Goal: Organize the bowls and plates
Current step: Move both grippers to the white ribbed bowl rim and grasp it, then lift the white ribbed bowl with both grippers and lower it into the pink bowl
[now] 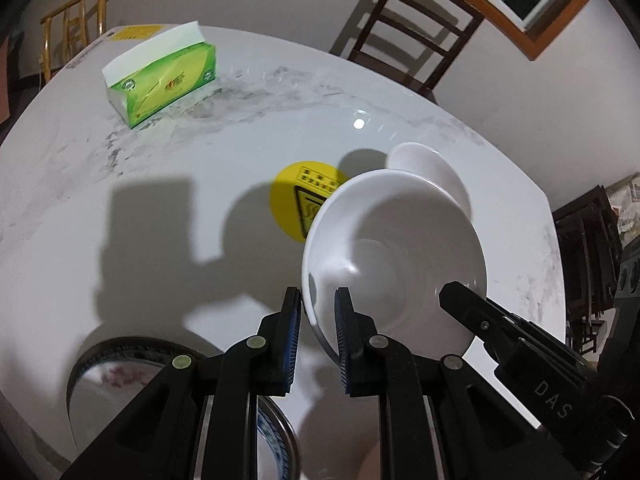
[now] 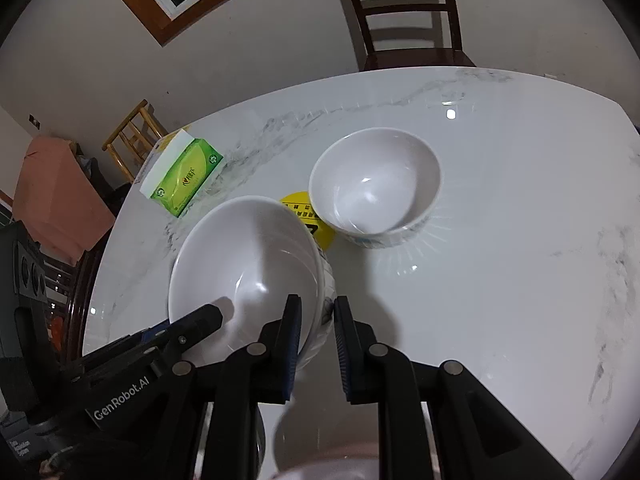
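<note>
Both grippers clamp one white bowl (image 2: pixel 244 276) by opposite rim edges: left gripper (image 1: pixel 318 336), right gripper (image 2: pixel 318 336). Second bowl (image 2: pixel 376 184) sits on table (image 2: pixel 520 220) just beyond. One tissue box (image 2: pixel 184 178), one yellow sticker (image 1: pixel 296 200), a dark-rimmed plate (image 1: pixel 116 364) near edge.

Glossy white ceramic-looking bowls (image 2: pixel 248 264) (image 2: pixel 376 184) gleam on a polished marble-patterned table (image 2: pixel 520 200), matt black plastic gripper fingers (image 2: pixel 290 332) at lower centre, a dark wooden chair (image 2: pixel 404 12) at top.
</note>
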Demonstrator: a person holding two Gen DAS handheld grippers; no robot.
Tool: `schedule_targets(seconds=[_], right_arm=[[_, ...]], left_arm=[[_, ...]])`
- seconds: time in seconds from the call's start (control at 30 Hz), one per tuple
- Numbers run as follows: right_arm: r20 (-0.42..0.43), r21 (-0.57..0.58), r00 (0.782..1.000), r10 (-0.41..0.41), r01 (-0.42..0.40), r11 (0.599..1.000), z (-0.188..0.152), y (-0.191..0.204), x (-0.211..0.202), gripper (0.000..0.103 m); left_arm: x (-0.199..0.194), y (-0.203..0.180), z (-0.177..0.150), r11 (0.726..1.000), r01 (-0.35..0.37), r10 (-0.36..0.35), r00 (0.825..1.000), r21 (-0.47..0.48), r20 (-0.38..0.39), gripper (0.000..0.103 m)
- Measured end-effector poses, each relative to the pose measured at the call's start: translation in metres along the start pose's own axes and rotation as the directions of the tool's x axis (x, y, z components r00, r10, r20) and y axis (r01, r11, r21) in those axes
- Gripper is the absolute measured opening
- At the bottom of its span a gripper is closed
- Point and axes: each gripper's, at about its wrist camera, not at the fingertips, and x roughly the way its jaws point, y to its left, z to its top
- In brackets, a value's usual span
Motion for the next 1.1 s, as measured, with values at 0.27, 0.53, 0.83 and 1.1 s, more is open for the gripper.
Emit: schedule_targets(seconds=[0.27,0.53,0.83,1.1], right_arm=[[0.034,0.013,0.999,0.007,-0.008,1.000,-0.020,-0.012,-0.035,0.017],[0.060,0.012,0.998,-0.002,0.001,1.000,-0.046,-0.018,-0.069,0.017],[0.082,0.017,0.997,-0.017,0.016,1.000,-0.085,-0.026,-0.099,0.017],[0.076,0.056,0.997,-0.019,0.015,0.998,-0.119,-0.041,-0.108,0.017]], left_arm=[[-0.019,-0.023,-0.023,0.999,0.015,-0.015,1.000,0.040,0.000,0.014],[-0.040,-0.042,-0.051,0.997,0.028,-0.029,1.000,0.074,0.003,0.014],[-0.060,-0.055,-0.091,0.994,0.051,-0.051,0.999,0.091,-0.007,0.014],[-0.069,-0.064,-0.120,0.993,0.047,-0.046,0.999,0.107,-0.009,0.014]])
